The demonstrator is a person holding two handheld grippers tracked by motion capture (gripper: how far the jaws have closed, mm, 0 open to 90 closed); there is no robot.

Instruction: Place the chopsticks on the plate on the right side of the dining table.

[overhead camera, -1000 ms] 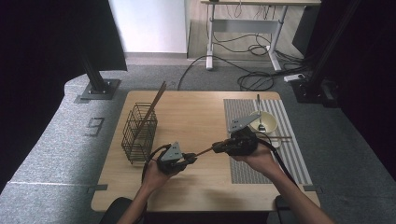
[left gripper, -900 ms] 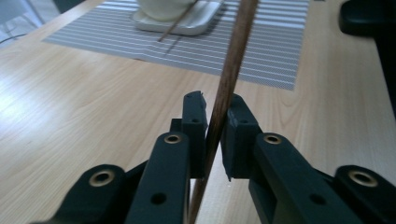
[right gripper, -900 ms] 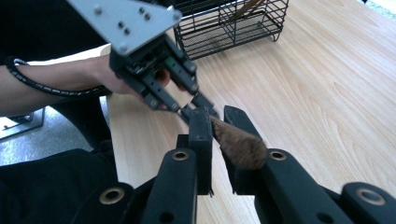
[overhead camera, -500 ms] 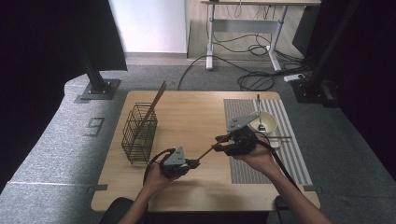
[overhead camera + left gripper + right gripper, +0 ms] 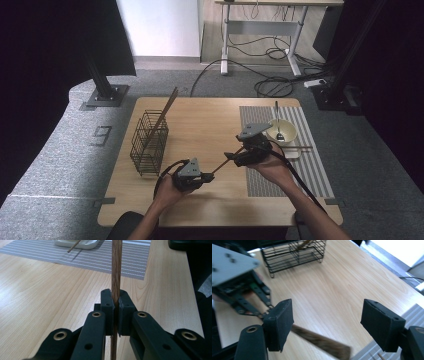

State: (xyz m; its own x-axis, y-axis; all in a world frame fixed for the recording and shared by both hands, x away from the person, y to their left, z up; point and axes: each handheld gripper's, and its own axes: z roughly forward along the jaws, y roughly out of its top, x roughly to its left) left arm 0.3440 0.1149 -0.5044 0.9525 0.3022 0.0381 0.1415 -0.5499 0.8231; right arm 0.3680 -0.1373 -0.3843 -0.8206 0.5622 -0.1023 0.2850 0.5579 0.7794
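Note:
A brown wooden chopstick slants over the table's middle, between the two grippers. My left gripper is shut on its lower end; in the left gripper view the stick stands pinched between the two jaws. My right gripper is at the stick's upper end. Its jaws stand wide open, with the stick passing low between them and resting against the left pad. A black wire basket at the left holds another chopstick, which leans out of it.
A striped grey placemat covers the table's right side. On it is a white tray with a cream bowl, a spoon and one more chopstick. The basket stands beyond my left gripper's grey plate.
My left gripper has slid a little toward the front edge and to the right, with the chopstick in it. The right gripper has barely moved.

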